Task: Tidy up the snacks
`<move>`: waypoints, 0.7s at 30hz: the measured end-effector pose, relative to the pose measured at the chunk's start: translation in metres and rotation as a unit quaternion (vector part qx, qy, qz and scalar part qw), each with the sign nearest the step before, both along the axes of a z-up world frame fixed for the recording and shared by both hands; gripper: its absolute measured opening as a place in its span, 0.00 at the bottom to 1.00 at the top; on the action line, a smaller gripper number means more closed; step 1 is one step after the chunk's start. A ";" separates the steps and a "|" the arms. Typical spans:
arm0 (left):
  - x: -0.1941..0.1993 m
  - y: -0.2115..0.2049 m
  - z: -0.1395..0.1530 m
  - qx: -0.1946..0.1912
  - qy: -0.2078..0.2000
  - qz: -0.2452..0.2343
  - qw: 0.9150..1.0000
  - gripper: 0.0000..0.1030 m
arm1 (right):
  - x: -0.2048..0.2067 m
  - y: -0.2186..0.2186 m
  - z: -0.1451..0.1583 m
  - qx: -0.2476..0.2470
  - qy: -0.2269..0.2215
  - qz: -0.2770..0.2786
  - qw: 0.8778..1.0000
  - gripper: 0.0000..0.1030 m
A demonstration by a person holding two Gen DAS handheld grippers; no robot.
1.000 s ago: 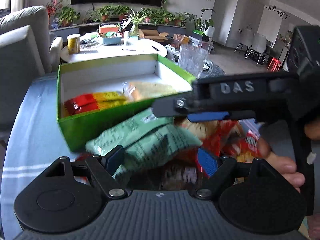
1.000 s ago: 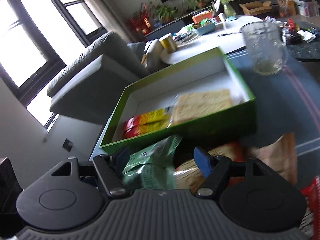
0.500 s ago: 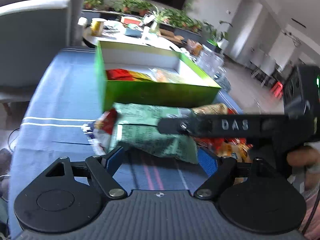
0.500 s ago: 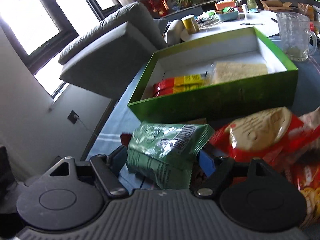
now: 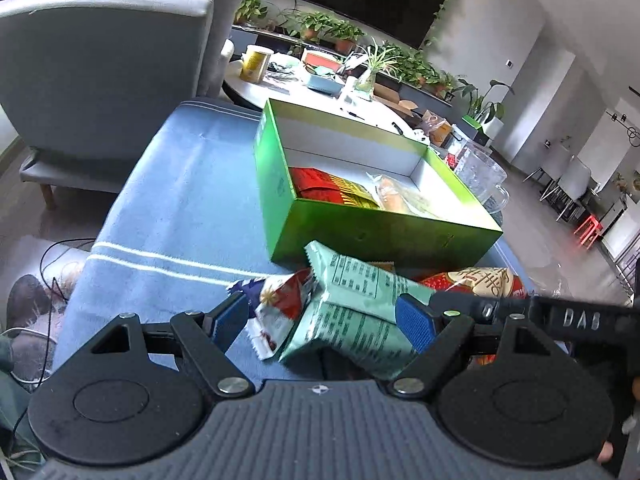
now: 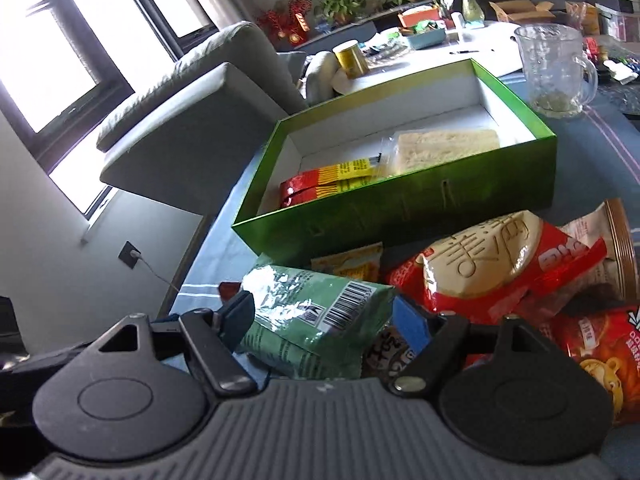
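A green snack packet lies on a pile of snack bags in front of the open green box. The box holds a red-and-yellow packet and a clear-wrapped cracker pack. My right gripper is open with its pads on either side of the green packet. My left gripper is open just before the packet, over a small red-and-white packet. The right gripper's arm crosses the left wrist view.
Red snack bags lie right of the green packet. A glass mug stands beyond the box's right corner. A grey armchair stands left of the blue-clothed table. A cluttered white round table lies behind.
The green packet has come down from in front of the box onto the pile. The left gripper has drawn back and swung left. The right gripper has stayed around the packet.
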State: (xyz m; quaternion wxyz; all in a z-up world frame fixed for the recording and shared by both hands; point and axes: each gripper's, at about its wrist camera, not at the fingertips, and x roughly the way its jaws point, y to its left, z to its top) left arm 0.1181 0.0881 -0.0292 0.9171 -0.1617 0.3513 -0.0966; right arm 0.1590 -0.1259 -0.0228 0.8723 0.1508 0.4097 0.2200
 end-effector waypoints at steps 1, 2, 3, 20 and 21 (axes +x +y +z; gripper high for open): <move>0.002 -0.002 0.000 0.001 0.000 -0.003 1.000 0.76 | 0.000 0.000 -0.002 0.002 0.009 -0.001 1.000 0.69; 0.002 -0.003 0.000 0.003 -0.001 -0.007 1.000 0.76 | 0.000 0.000 -0.004 0.007 0.019 -0.005 1.000 0.67; 0.003 -0.005 0.000 0.005 -0.004 -0.014 1.000 0.76 | 0.000 -0.001 -0.005 0.012 0.027 -0.011 1.000 0.65; 0.010 -0.012 -0.029 0.027 0.036 -0.018 0.999 0.78 | -0.001 0.005 -0.017 -0.033 0.016 -0.019 0.999 0.53; 0.008 -0.014 -0.027 0.032 0.033 -0.020 0.999 0.75 | -0.001 0.002 -0.017 -0.027 0.017 -0.019 0.999 0.53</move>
